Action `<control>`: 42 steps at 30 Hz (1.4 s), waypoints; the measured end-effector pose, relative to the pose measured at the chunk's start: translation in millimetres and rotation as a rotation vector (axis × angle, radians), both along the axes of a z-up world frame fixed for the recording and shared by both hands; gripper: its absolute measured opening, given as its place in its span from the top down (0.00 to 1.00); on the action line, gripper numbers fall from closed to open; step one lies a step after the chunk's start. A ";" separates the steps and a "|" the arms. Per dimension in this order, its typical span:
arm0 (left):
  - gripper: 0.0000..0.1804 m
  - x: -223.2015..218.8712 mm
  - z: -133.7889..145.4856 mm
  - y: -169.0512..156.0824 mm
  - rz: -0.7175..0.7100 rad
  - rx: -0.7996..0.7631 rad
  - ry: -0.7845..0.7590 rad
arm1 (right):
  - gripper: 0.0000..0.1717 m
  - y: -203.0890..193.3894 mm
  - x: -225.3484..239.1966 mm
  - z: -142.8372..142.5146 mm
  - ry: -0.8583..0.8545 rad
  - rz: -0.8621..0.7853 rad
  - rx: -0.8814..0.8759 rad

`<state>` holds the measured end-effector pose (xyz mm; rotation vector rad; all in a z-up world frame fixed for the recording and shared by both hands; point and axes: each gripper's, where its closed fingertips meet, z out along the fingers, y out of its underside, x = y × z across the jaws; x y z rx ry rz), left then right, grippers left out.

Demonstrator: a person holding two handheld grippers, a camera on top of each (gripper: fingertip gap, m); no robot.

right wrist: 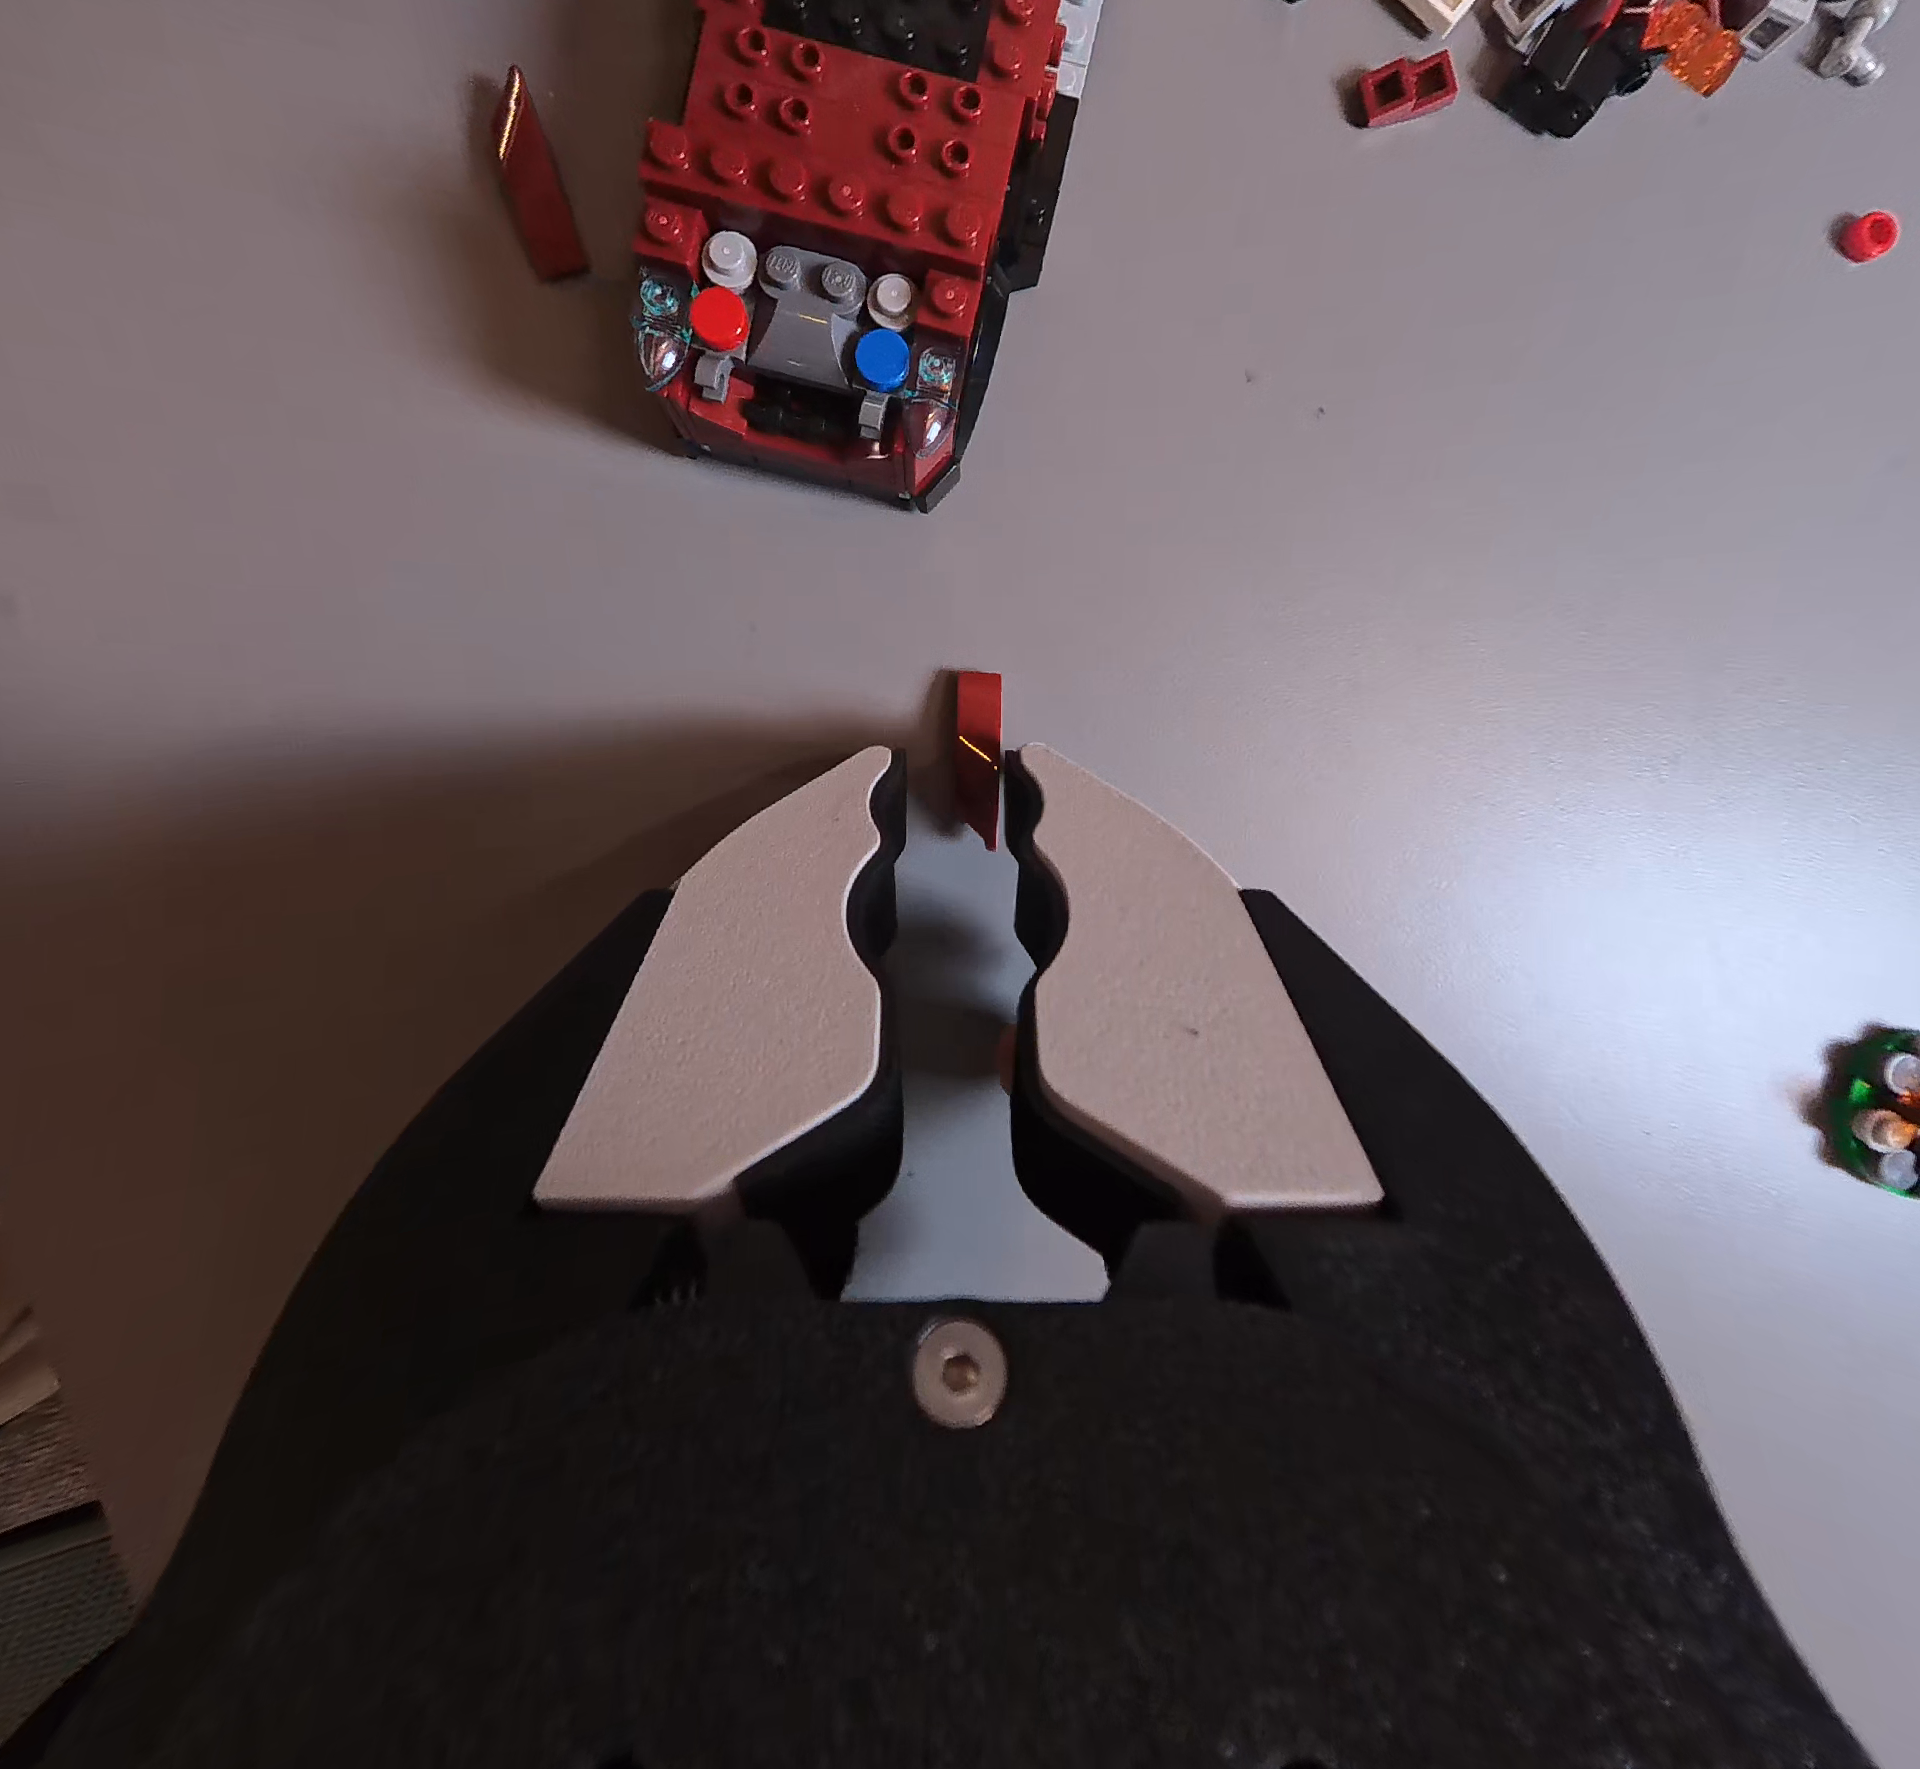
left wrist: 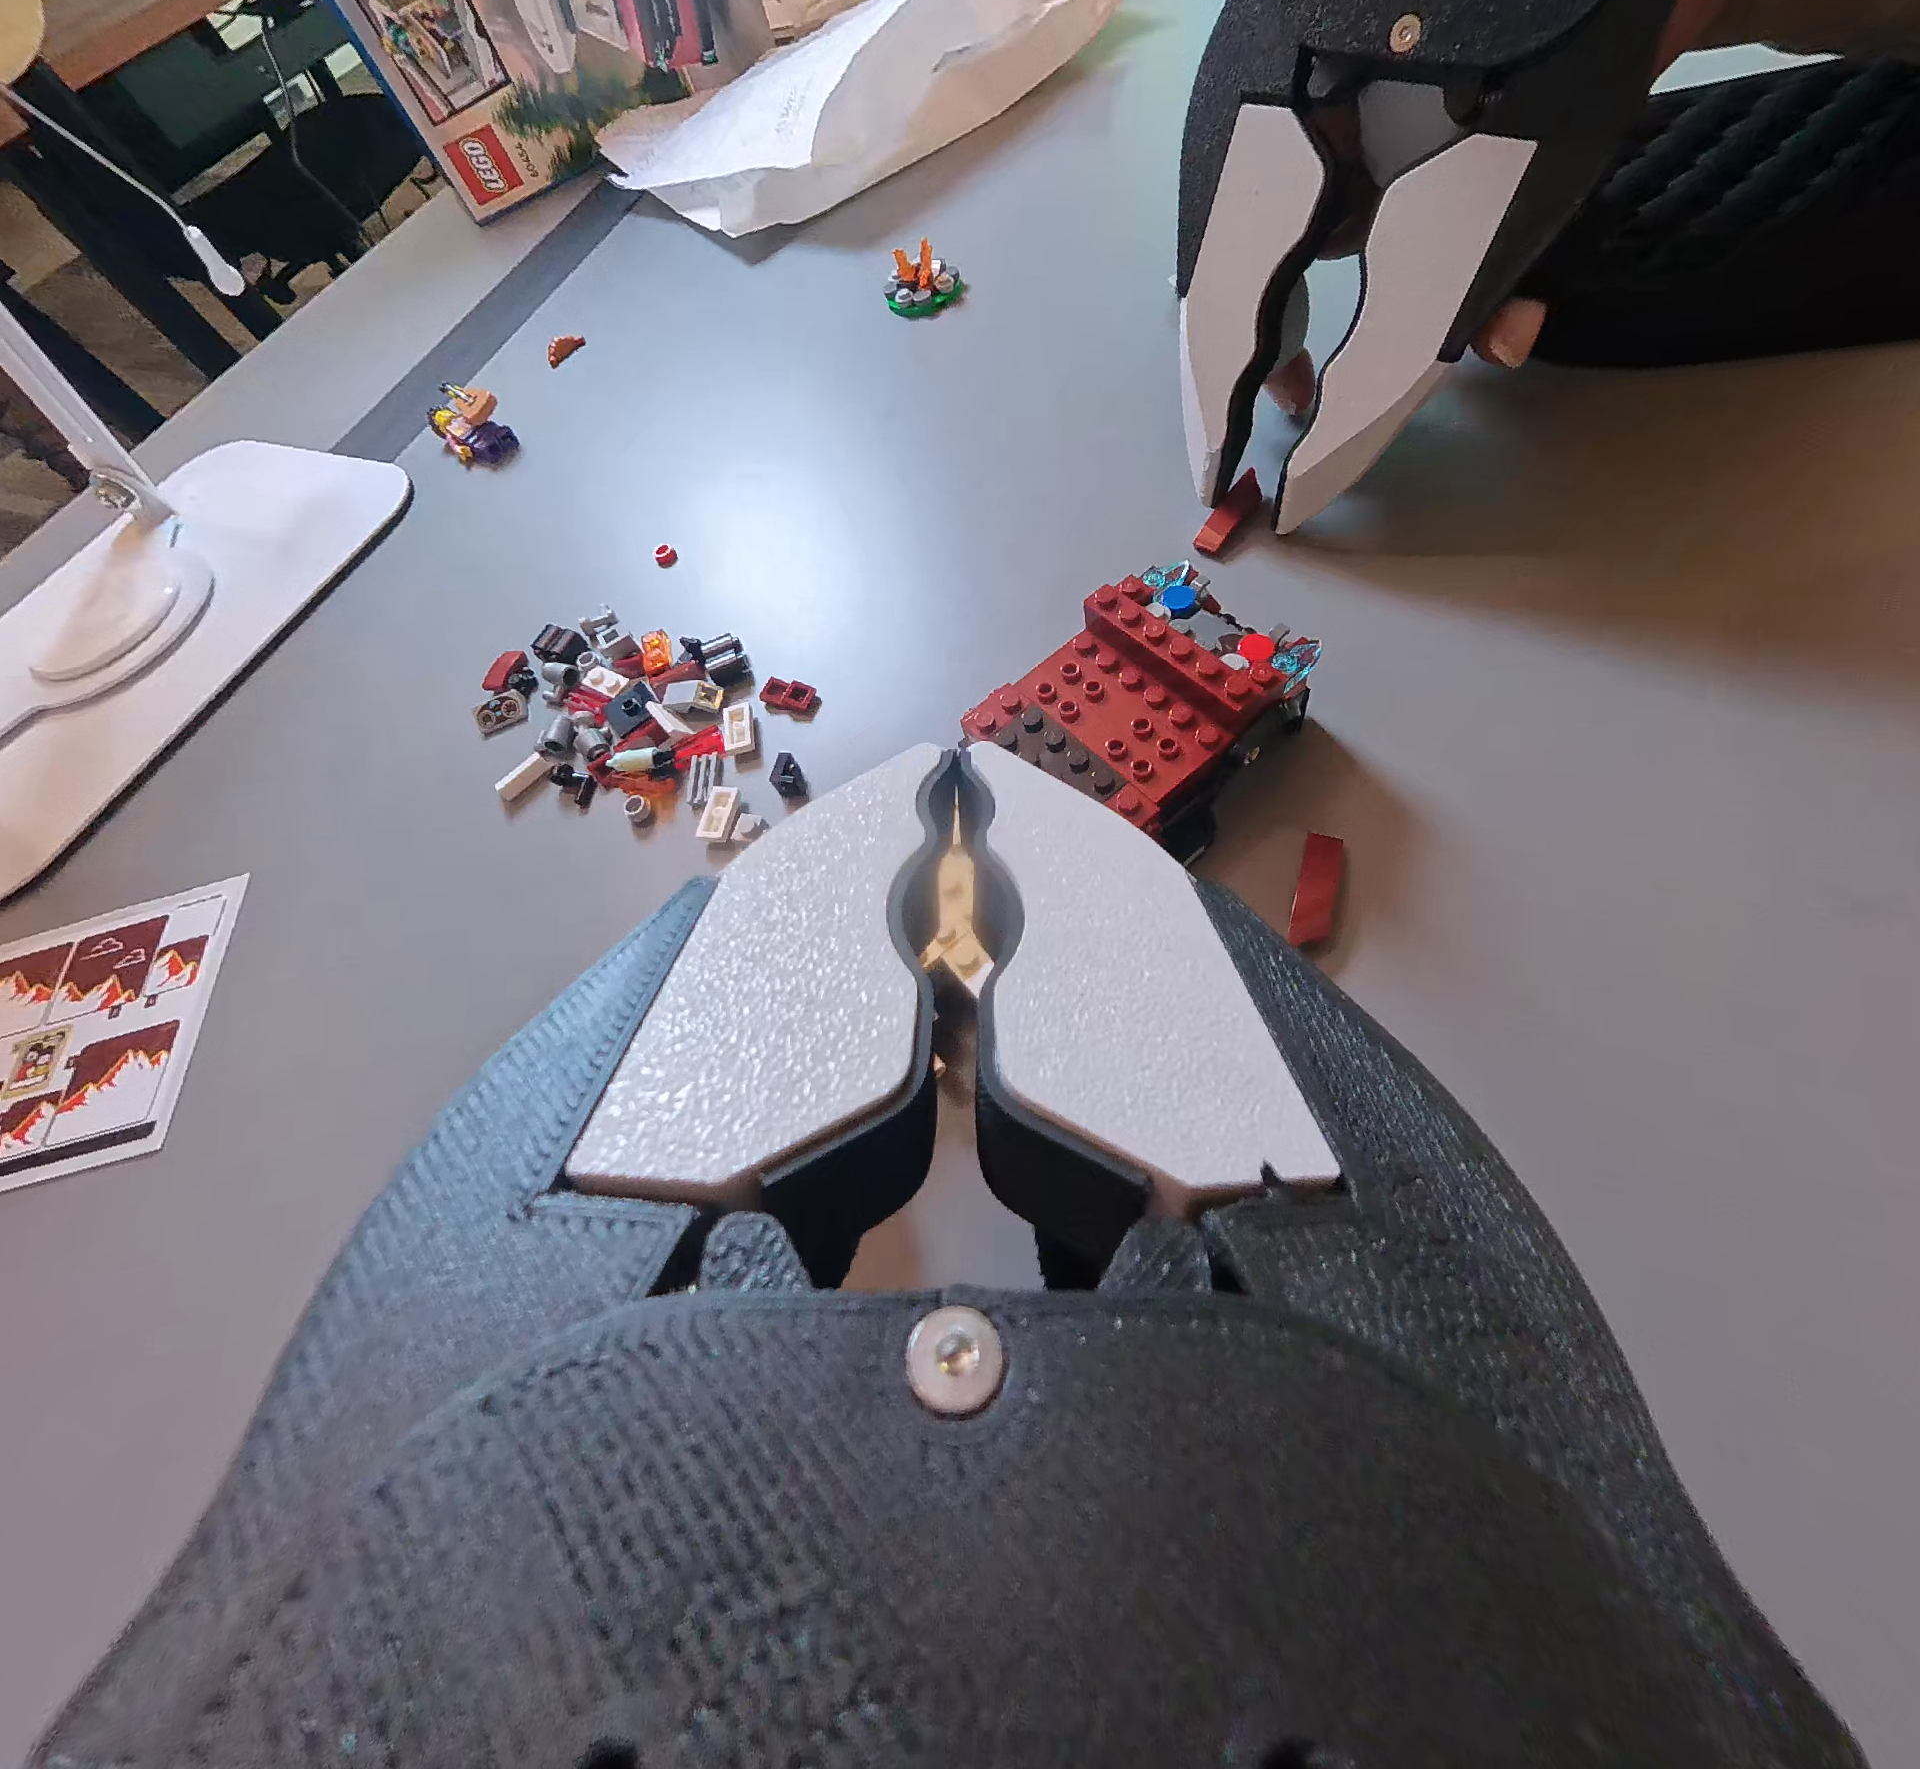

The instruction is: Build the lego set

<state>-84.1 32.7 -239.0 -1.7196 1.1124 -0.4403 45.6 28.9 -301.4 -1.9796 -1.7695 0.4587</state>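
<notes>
A dark red brick car (left wrist: pixel 1143 711) stands on the grey table (left wrist: pixel 831 493); it also shows in the right wrist view (right wrist: pixel 852 161). My left gripper (left wrist: pixel 958 763) is shut just above the car's near end, and a tan studded part shows through the hollow between its fingers. My right gripper (right wrist: pixel 954 763) is open around a small dark red sloped piece (right wrist: pixel 979 753) that stands on the table. The piece lies against the right pad, with a gap to the left pad. The left wrist view shows the same gripper (left wrist: pixel 1247 514) tip-down on the table over the piece (left wrist: pixel 1228 519).
A second dark red sloped piece (left wrist: pixel 1314 888) lies beside the car. A pile of small bricks (left wrist: pixel 634 722), a red round stud (left wrist: pixel 666 556), a green campfire build (left wrist: pixel 925 280) and a minifigure (left wrist: pixel 473 426) lie about. A white lamp base (left wrist: pixel 208 556), sticker sheet (left wrist: pixel 94 1023), box (left wrist: pixel 488 26) and paper bag (left wrist: pixel 883 78) border the table. The tips of one gripper are about 15 cm away from the tips of the other.
</notes>
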 end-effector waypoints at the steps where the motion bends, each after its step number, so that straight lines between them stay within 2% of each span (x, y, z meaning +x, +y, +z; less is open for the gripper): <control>1: 1.00 0.7 0.6 0.0 0.002 0.009 0.004 | 0.90 0.0 -0.3 -0.1 0.001 0.003 -0.002; 8: 1.00 -2.2 4.9 4.3 0.027 0.057 0.013 | 0.94 -3.4 -1.6 -0.3 0.000 0.026 0.000; 20: 1.00 -5.3 3.8 9.5 0.034 0.110 0.024 | 0.94 -2.8 -1.4 -0.2 -0.008 0.018 0.008; 27: 1.00 -12.5 19.1 15.0 0.078 0.161 -0.032 | 0.92 -0.8 1.3 0.3 0.007 0.007 0.021; 42: 1.00 -24.8 14.9 23.5 0.100 0.122 -0.067 | 0.91 -1.3 4.2 -0.3 -0.003 0.009 -0.018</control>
